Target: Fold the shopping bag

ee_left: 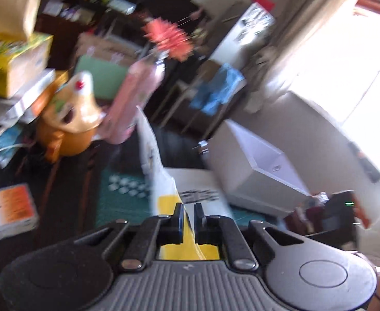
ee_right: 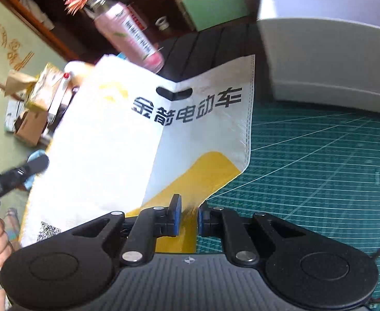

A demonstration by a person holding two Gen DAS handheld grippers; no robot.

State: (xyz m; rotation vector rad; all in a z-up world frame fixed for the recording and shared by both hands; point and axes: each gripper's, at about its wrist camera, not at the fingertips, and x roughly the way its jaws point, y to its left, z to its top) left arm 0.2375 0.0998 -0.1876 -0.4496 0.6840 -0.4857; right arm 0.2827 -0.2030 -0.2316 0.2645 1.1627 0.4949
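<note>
While both tools (ee_left: 188, 213) (ee_right: 189, 211) clamp bag (ee_right: 107, 140), only right view shows lettering.

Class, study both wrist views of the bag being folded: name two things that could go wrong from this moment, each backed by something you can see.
1. The right gripper pinches only the yellow corner of the shopping bag; such a shallow hold could slip.
2. The lifted half of the bag stands close to the pink bottle; swinging it over might knock the bottle down.
</note>
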